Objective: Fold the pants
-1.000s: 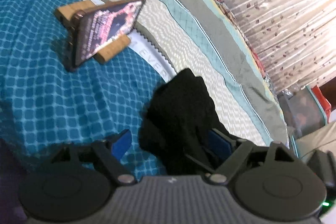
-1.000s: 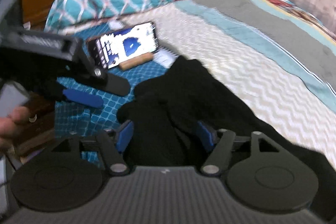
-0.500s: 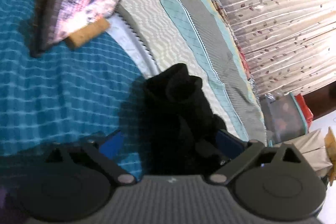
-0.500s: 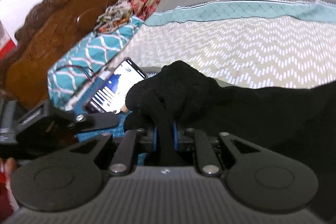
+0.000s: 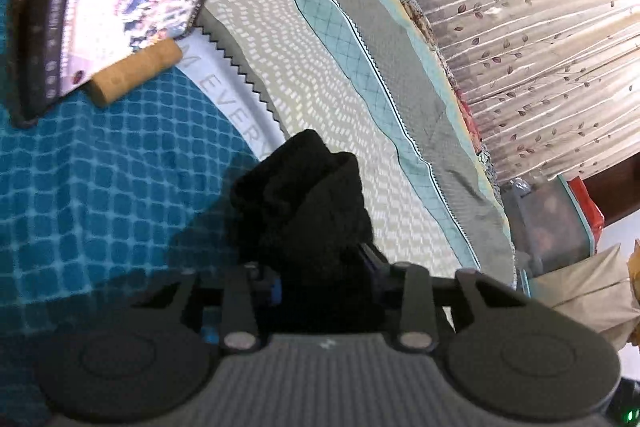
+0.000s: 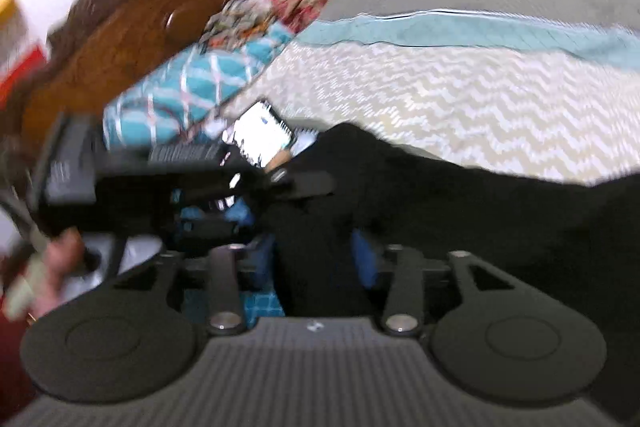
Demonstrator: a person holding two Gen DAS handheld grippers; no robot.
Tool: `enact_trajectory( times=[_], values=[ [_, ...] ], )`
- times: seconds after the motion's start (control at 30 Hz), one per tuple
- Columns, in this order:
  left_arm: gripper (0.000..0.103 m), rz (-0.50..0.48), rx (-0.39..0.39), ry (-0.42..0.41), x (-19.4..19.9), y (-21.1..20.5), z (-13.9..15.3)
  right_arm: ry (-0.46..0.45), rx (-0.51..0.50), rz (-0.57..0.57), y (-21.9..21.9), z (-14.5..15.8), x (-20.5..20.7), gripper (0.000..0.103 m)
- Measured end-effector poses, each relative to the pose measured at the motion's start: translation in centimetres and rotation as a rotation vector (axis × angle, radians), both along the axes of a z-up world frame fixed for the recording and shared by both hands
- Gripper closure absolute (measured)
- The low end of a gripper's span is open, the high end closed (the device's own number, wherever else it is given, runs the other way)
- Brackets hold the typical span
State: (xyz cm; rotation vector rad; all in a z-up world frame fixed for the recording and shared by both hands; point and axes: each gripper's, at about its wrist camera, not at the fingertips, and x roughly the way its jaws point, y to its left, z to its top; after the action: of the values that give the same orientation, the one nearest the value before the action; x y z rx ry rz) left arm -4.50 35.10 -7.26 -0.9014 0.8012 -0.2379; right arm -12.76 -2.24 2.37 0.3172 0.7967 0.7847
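1 pants (image 5: 308,211), 1 phone (image 5: 116,23), 2 hand-held grippers (image 5: 324,283)

left tool (image 5: 324,281) closing on black pants (image 5: 308,203)

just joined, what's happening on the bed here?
A person is working a pair of black pants on the bed with two hand-held claws. The left claw is closing with a bunched end of the pants between its jaws. The right claw also has black fabric between its jaws, but those are opening. The pants are still crumpled, with no neat fold yet. A lit phone on a cork stand sits further up the bed.
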Motion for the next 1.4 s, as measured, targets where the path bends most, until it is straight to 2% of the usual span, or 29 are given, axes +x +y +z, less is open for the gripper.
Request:
enact_trajectory(
  times=[0.1, 0.17, 0.2, 0.27, 0.3, 0.37, 0.43, 0.57, 0.63, 0.67, 0.73, 0.77, 0.83, 0.87, 0.9, 0.93, 1.07, 1.17, 1.27, 1.4],
  values=[
    [0.071, 0.004, 0.012, -0.019, -1.1, 0.1, 0.1, 0.042, 0.032, -0.098, -3.1, -0.3, -0.1, 0.059],
    [0.071, 0.002, 0.024, -0.035, -1.5, -0.3, 0.5, 0.11, 0.043, -0.166, -4.6, -1.4, 0.2, 0.065],
    [0.071, -0.002, 0.029, -0.046, -1.7, -0.6, 0.7, 0.172, 0.045, -0.193, -5.0, -2.5, 0.6, 0.068],
    [0.071, -0.02, 0.048, -0.075, -2.0, -1.7, 1.6, 0.298, 0.005, -0.156, -4.0, -5.2, 0.9, 0.071],
    [0.072, -0.04, 0.062, -0.079, -1.9, -2.3, 2.0, 0.348, -0.048, -0.111, -2.9, -6.7, 0.8, 0.073],
    [0.072, -0.082, 0.12, -0.115, -2.2, -4.2, 2.9, 0.265, -0.086, -0.095, -2.0, -6.3, -0.2, 0.074],
    [0.072, -0.131, 0.187, -0.167, -2.7, -6.4, 3.9, 0.266, -0.055, -0.085, -2.6, -5.4, 0.0, 0.074],
    [0.072, -0.229, 0.295, -0.238, -3.5, -10.5, 4.6, 0.271, 0.09, -0.261, -8.3, -4.2, 0.9, 0.073],
    [0.072, -0.281, 0.349, -0.262, -3.8, -12.8, 4.3, 0.281, 0.157, -0.366, -11.8, -3.8, 1.0, 0.068],
    [0.071, -0.311, 0.378, -0.269, -3.9, -13.9, 3.9, 0.285, 0.191, -0.417, -13.3, -3.7, 0.8, 0.061],
    [0.064, -0.397, 0.433, -0.263, -3.8, -16.4, 2.8, 0.307, 0.252, -0.501, -15.6, -3.9, 0.4, 0.05],
    [0.057, -0.424, 0.457, -0.254, -3.8, -17.3, 2.4, 0.328, 0.282, -0.529, -16.5, -4.1, 0.2, 0.044],
    [0.049, -0.446, 0.502, -0.272, -4.5, -18.4, 2.5, 0.379, 0.337, -0.551, -17.3, -4.8, -0.3, 0.033],
    [0.039, -0.457, 0.511, -0.293, -5.0, -18.5, 2.8, 0.395, 0.358, -0.544, -17.5, -5.1, -0.2, 0.024],
    [0.027, -0.471, 0.507, -0.307, -5.3, -18.4, 3.2, 0.407, 0.365, -0.53, -17.2, -5.4, -0.3, 0.018],
    [0.024, -0.482, 0.492, -0.318, -5.7, -17.9, 3.7, 0.413, 0.36, -0.515, -17.0, -5.4, -0.1, 0.016],
    [0.023, -0.475, 0.391, -0.33, -7.3, -14.5, 5.0, 0.451, 0.365, -0.447, -15.9, -5.8, 0.3, 0.015],
    [0.023, -0.407, 0.301, -0.324, -7.6, -11.6, 5.6, 0.438, 0.383, -0.409, -15.7, -5.2, 0.2, 0.015],
    [0.023, -0.323, 0.211, -0.271, -7.3, -8.5, 5.1, 0.406, 0.384, -0.383, -15.9, -4.4, -0.3, 0.012],
    [0.026, -0.233, 0.21, -0.199, -6.7, -6.0, 3.8, 0.34, 0.303, -0.352, -13.3, -3.1, 0.1, 0.011]
  ],
)
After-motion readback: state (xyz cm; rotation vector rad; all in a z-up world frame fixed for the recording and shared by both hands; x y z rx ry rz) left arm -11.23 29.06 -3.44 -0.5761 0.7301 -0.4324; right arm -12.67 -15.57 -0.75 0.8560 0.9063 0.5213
